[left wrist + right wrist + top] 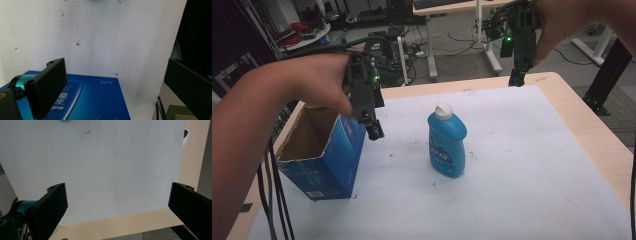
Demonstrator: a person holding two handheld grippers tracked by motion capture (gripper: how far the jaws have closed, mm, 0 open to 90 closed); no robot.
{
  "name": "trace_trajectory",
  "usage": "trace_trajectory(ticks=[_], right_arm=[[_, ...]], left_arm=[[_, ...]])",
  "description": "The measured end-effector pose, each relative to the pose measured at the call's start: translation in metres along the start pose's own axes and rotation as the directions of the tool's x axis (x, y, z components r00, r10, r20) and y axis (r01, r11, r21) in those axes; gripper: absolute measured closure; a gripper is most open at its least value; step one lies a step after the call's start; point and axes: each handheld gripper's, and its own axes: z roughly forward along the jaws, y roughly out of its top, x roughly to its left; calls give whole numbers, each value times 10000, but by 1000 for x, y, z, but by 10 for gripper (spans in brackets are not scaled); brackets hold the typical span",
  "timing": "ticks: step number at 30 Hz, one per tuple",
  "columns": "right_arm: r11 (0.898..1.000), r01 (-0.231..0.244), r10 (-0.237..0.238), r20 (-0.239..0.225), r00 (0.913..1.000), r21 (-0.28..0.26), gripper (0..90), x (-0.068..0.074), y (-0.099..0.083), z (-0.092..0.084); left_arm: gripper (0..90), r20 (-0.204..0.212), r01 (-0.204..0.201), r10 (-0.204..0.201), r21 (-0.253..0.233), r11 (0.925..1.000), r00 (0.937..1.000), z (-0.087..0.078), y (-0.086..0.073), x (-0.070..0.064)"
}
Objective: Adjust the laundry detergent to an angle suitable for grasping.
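Observation:
A blue bottle (pixel 447 145) with a white flip cap stands upright in the middle of the white mat (pixel 512 165). To its left is an open blue cardboard box (pixel 329 160). My left gripper (pixel 372 127) hangs over the box's right wall and points down. In the left gripper view its jaws (pixel 113 65) stand wide open with nothing between them, above the box's blue side (pixel 95 100). My right gripper (pixel 517 77) is held high over the table's far edge. Its jaws (pixel 117 186) are wide open over bare mat.
The wooden table (pixel 592 125) shows as a border around the mat on the right and far sides. Cables (pixel 269 195) hang down at the left edge. Beyond the table are desk legs, wires and equipment on the floor.

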Motion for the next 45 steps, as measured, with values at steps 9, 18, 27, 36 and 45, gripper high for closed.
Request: trace_trajectory(ticks=[9,18,27,36,45], right_arm=[[10000,2,-2,42,10000,8,14,-1,1,1],[10000,-50,50,15,10000,65,14,-2,1,2],[9996,-211,211,4,9998,-164,14,10,-6,-3],[9641,-1888,1770,-780,9811,-1866,14,50,-33,-4],[8950,-2792,2422,-1467,9591,-3478,14,87,-41,16]], left_arm=[[44,-42,-113,112,-177,9998,9999,-3,-1,-1],[44,-31,-8,8,-148,9999,10000,-1,-4,2],[44,-50,-9,9,-39,10000,10000,-1,-4,1],[44,-77,-171,171,55,9998,9998,2,-2,-1],[44,-120,-221,222,98,9997,9997,2,-1,-2]])
